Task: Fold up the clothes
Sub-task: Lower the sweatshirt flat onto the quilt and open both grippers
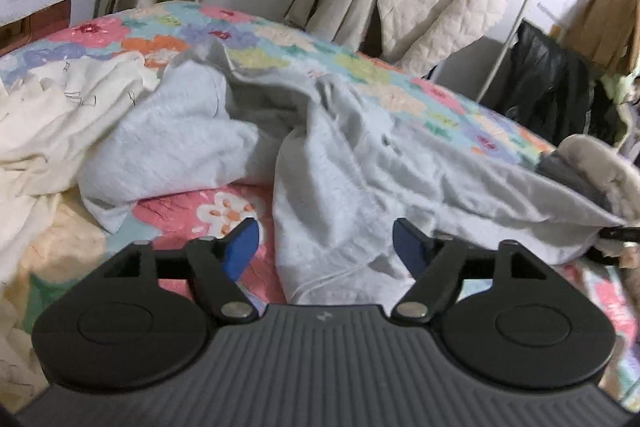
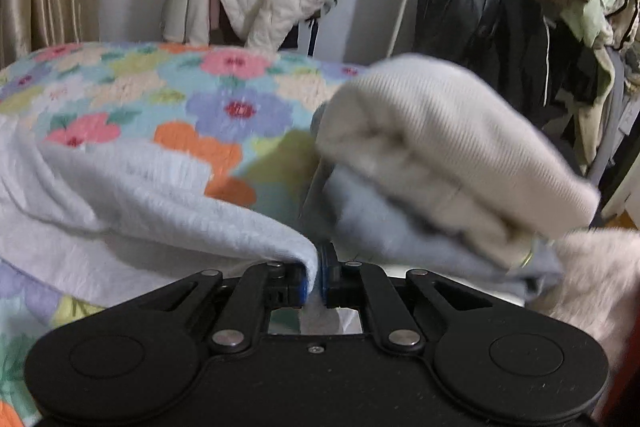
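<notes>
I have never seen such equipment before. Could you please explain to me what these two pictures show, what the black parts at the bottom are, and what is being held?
No robot is here: a person holds a hand tool with two fingers in each hand, and each tool carries a camera looking forward along them. The black parts at the bottom are those tools.

The left camera's picture shows the left gripper open, its blue-tipped fingers apart and holding nothing. Ahead, a crumpled grey sweatshirt lies on a flowered bedspread, beside a cream garment.

The right camera's picture shows the right gripper shut on an edge of the sweatshirt. A cream sleeve, blurred, is close by. Coats hang behind.
</notes>
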The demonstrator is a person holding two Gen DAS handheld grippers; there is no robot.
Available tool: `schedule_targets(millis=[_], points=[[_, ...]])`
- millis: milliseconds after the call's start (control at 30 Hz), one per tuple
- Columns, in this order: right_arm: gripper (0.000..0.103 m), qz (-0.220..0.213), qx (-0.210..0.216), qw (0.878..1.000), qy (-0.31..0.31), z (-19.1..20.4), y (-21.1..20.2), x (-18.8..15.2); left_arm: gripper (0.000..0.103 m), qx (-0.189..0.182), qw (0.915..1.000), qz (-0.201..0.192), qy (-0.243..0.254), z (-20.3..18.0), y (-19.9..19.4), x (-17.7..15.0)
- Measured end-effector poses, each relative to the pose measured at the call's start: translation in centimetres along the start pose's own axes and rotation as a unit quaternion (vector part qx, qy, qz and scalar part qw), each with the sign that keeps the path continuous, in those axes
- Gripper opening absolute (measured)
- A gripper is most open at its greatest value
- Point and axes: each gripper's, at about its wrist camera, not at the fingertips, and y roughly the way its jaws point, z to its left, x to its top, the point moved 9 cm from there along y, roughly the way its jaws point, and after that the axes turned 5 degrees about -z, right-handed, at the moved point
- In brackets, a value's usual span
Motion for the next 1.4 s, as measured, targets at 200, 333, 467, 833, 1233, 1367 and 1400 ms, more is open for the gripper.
schedule_targets(millis=[200,333,467,833,1233,1367,1400], points=[[0.006,0.005,0.010,1.000,0.022,-0.2,0.5,-0.9,0.091,-0.002,0.9988,0.049,0.010,-0.3,5.5,-1.2],[0.009,0.000,0.024,0.999,0.031,0.1,0.9,-0.9,0.007,-0.015,0.9991,0.037,0.015,-1.5,6.5,-0.7],[0.009,-0.006,0.034,0.999,0.040,0.3,0.7,-0.7,0.007,-0.014,0.9993,-0.012,0.033,-1.9,3.6,2.7],[0.009,-0.028,0.187,0.974,0.124,-0.1,-8.6,1.7,0.006,0.027,0.9967,-0.053,0.055,1.6,-17.7,8.1],[0.009,0.153,0.235,0.952,0.119,6.6,-8.2,-11.9,0.007,0.159,0.9826,0.095,-0.005,10.4,-17.9,-6.1],[0.009,0.138,0.235,0.956,0.107,6.3,-8.7,-10.4,0.007,0.148,0.9886,0.029,0.001,9.1,-20.0,-2.5],[0.009,0.126,0.237,0.957,0.108,6.0,-9.3,-9.5,0.007,0.146,0.9890,0.020,-0.001,8.9,-20.3,-2.0]])
